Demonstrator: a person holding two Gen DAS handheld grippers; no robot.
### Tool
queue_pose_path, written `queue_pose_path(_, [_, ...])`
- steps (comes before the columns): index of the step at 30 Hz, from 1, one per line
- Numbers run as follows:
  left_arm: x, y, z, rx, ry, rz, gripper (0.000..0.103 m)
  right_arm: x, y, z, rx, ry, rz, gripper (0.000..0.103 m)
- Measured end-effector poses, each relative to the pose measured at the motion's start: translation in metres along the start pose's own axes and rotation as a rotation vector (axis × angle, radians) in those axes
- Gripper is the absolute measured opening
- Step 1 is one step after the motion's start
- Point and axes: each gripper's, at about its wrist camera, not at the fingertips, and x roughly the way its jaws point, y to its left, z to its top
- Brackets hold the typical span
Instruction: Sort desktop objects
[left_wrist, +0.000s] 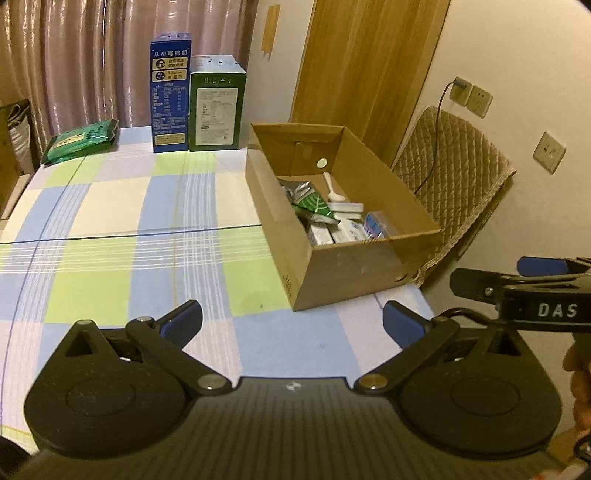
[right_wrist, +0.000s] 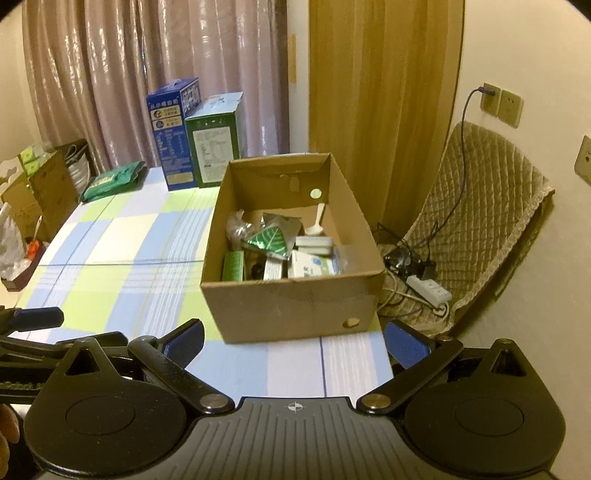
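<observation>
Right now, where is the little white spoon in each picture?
Left wrist view: the white spoon lies inside the cardboard box, near its far wall, right of centre.
Right wrist view: the spoon is mid-picture, in the box's far right part.
Shared landmark: the green leaf packet beside it.

My left gripper (left_wrist: 291, 323) hangs short of the cardboard box (left_wrist: 351, 266), nose tipped down at it, both blue-padded fingers (left_wrist: 183, 321) spread wide with nothing between them. My right gripper (right_wrist: 293, 341) sits on the box's near side too, tilted down the same way, its fingers (right_wrist: 406, 347) fully apart and empty. The two ride side by side, each catching the other at its frame edge. A bit of my hand (left_wrist: 580, 387) shows behind the right one.
</observation>
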Motion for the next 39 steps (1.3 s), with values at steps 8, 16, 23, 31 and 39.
queue_pose_path(8, [-0.003,-0.003,-0.012,0.012,0.012,0.034,0.102,-0.003,0.003,-0.011,0.013,0.018,0.008,0.101])
queue_pose_path(16, [-0.004,0.000,-0.012,0.009,0.011,0.048,0.102,-0.007,-0.001,-0.013,0.010,0.011,-0.011,0.101])
queue_pose_path(23, [-0.001,0.000,-0.013,0.011,0.019,0.047,0.102,-0.009,-0.002,-0.013,0.014,0.011,-0.012,0.101])
queue_pose_path(31, [-0.001,0.001,-0.015,0.012,0.017,0.055,0.102,-0.009,-0.002,-0.014,0.014,0.012,-0.013,0.101])
queue_pose_path(39, [-0.001,0.002,-0.016,0.011,0.015,0.057,0.102,-0.009,-0.002,-0.015,0.016,0.014,-0.013,0.101])
